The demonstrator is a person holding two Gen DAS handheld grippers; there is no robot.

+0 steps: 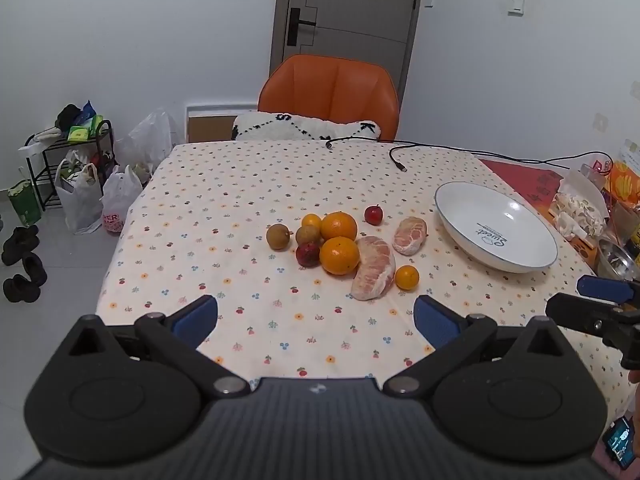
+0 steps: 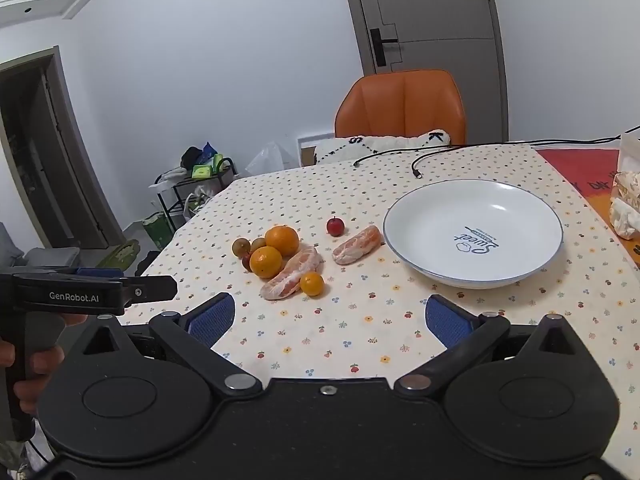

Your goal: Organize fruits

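Nothing sits in the white plate [image 2: 516, 276] yet, so by my reading the sorting has not begun: every fruit lies on the tabletop [image 1: 248, 184] left of the plate, the oranges [image 1: 339, 255] clustered well off, one peeled pomelo piece [image 2: 357, 245] just beside the rim. Both the left gripper [image 1: 316, 318] and right gripper [image 2: 329, 316] hang over the near edge, fingers spread wide, holding nothing. Only the left view shows shoes [image 1: 22, 264] on the floor; only the right shows a hand [image 2: 34, 368] around the other handle.
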